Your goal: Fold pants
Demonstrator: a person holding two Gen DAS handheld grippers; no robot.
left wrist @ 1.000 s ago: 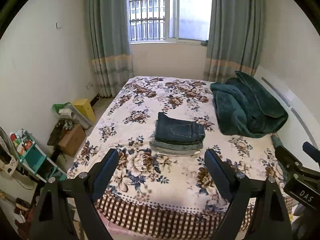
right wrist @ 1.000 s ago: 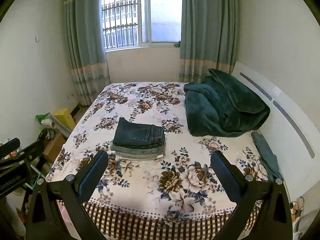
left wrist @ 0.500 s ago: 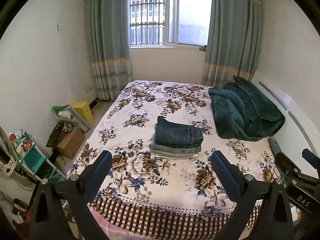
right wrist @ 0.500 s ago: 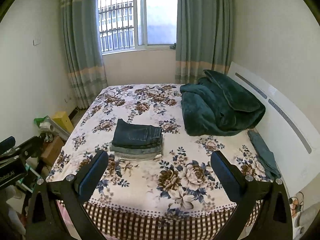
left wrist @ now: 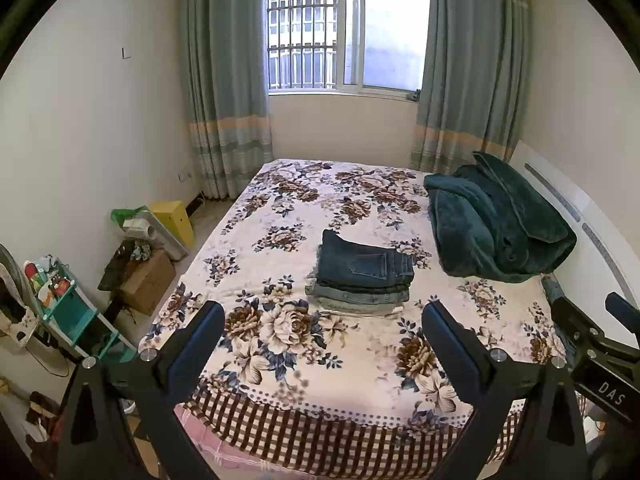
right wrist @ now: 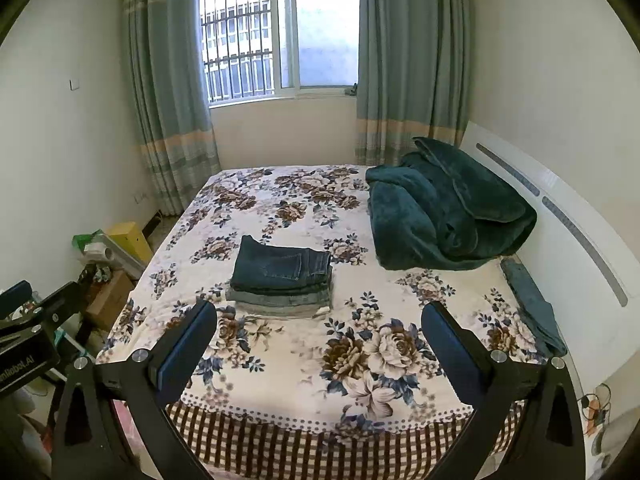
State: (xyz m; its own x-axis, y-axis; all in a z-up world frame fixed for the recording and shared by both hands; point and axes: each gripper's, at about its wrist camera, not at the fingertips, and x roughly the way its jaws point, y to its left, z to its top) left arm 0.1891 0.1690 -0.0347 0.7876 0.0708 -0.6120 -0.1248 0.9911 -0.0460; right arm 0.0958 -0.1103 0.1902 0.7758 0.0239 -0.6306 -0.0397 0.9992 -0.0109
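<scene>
Dark blue denim pants (left wrist: 366, 266), matt and coarse-woven, sit folded on a smooth floral printed cloth bedspread (left wrist: 288, 324). There's a plush, velvety teal blanket (right wrist: 444, 216), a glossy white headboard (right wrist: 560, 216), and a matt brown cardboard box (left wrist: 148, 280).

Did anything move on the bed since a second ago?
The left gripper spread its jaws wider, with nothing between them. The stack of folded blue denim pants, dark green plush blanket and open right gripper stayed as they were.
</scene>
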